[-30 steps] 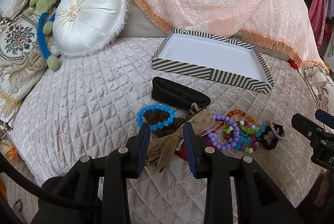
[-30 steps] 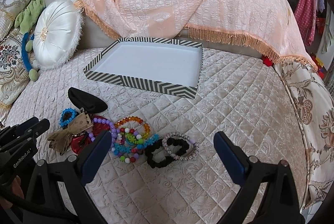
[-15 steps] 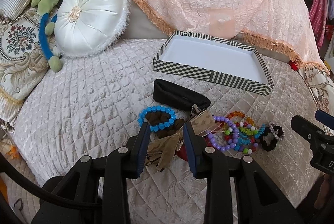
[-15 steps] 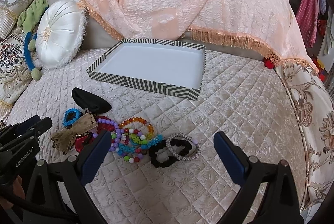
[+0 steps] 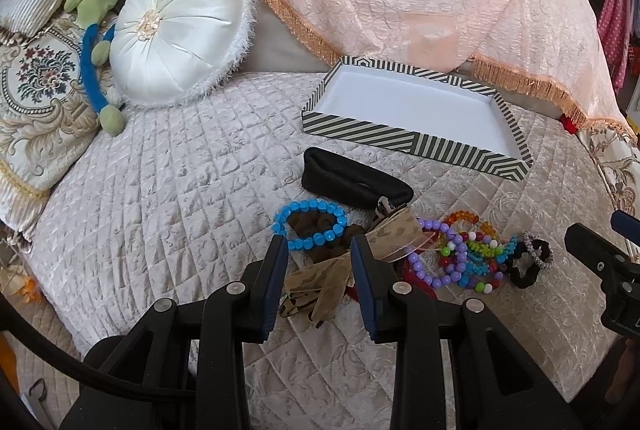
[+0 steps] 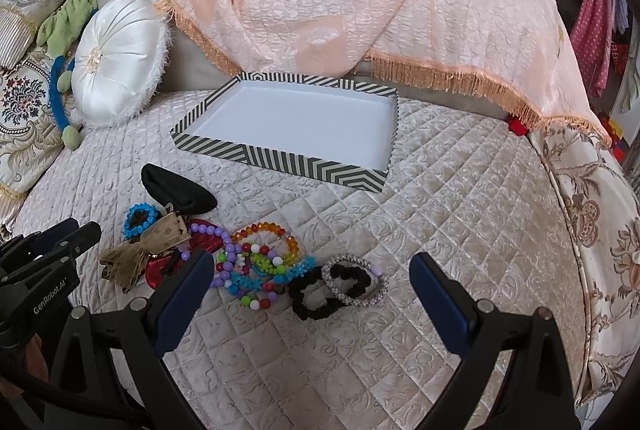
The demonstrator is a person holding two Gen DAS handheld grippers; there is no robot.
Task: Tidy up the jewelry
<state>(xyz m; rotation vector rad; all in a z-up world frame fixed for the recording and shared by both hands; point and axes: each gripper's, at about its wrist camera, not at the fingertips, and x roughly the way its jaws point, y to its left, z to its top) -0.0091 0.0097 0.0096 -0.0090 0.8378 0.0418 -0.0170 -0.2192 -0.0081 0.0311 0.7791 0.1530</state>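
The jewelry is heaped on the quilted bedspread (image 6: 460, 197), in front of the striped tray (image 6: 280, 159), whose white floor is seen bare. The left gripper (image 5: 319, 266) is held low over the near end of the heap with its jaws partly spread; the tan bow (image 5: 320, 282) is seen between them, but no pinch on it can be made out. The right gripper (image 6: 312, 278) is spread wide above the black scrunchie (image 6: 310, 300) and the silver beaded bracelet (image 6: 356, 280), and nothing is held in it.

The main risk is judged to lie in the tangle. The bow is overlapped by the blue bead bracelet (image 5: 310, 226) and a brown scrunchie (image 5: 316, 230), and a red piece (image 6: 160, 270) is lying under it. If the bow is pinched and lifted, its neighbours could be dragged along and dropped short of the tray. The purple bead bracelet (image 5: 436, 254) and the multicoloured beads (image 6: 256, 270) are interlaced, so several strands could be caught at once and an elastic cord strained. Round beads are likely to slip from flat pads if gripped off-centre. The soft quilt could be snagged by a low approach. The black pouch (image 5: 352, 181) is lying between heap and tray and could be nudged in passing. The two grippers are close together at the heap, so a collision is possible.
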